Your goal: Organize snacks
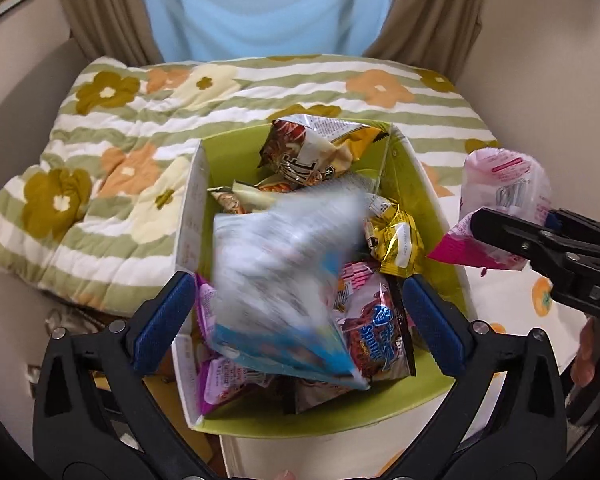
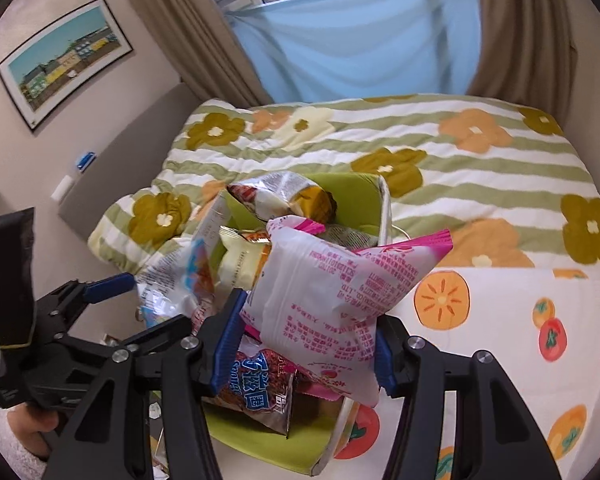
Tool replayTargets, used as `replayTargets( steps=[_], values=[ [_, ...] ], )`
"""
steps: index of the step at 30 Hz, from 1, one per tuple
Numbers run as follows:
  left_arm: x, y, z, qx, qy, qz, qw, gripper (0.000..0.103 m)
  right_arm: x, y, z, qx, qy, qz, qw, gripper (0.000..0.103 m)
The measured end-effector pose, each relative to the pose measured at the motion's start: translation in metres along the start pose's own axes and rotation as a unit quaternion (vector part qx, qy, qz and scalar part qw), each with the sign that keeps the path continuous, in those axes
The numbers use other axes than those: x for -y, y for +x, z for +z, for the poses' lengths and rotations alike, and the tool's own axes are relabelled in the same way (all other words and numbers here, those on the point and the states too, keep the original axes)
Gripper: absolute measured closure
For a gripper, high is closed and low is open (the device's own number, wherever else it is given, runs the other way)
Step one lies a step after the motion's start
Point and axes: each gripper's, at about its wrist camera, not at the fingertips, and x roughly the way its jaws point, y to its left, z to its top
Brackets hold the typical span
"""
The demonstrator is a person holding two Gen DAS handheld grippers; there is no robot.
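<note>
A green box [image 1: 428, 184] [image 2: 356, 200] full of snack packets stands on the bed. My left gripper [image 1: 296, 312] is open above the box. A blue and white packet [image 1: 276, 280] is blurred in mid-air between its fingers, over the box; it also shows in the right wrist view [image 2: 180, 280]. My right gripper [image 2: 304, 356] is shut on a pink and white packet [image 2: 332, 292] [image 1: 504, 188], held just right of the box. A red Smooth packet [image 1: 380, 328] [image 2: 256, 384] and a gold packet [image 1: 396, 240] lie in the box.
A green-striped flowered quilt [image 1: 120, 152] [image 2: 460, 160] covers the bed behind the box. A white cloth with orange fruit prints [image 2: 500, 320] lies to the right. Brown curtains and a blue sheet [image 2: 360, 40] hang behind.
</note>
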Motion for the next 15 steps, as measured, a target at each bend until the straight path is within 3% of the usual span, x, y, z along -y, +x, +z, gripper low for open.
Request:
replayTargets(
  steps=[7, 15],
  values=[
    [-0.025, -0.019, -0.004, 0.018, -0.031, -0.007, 0.9993, 0.001, -0.005, 0.01, 0.007, -0.009, -0.011, -0.013, 1.0, 0.051],
    [-0.044, -0.027, -0.009, 0.022, -0.051, 0.01, 0.9984, 0.001, -0.021, 0.038, 0.03, -0.023, -0.049, -0.024, 0.998, 0.049]
  ],
)
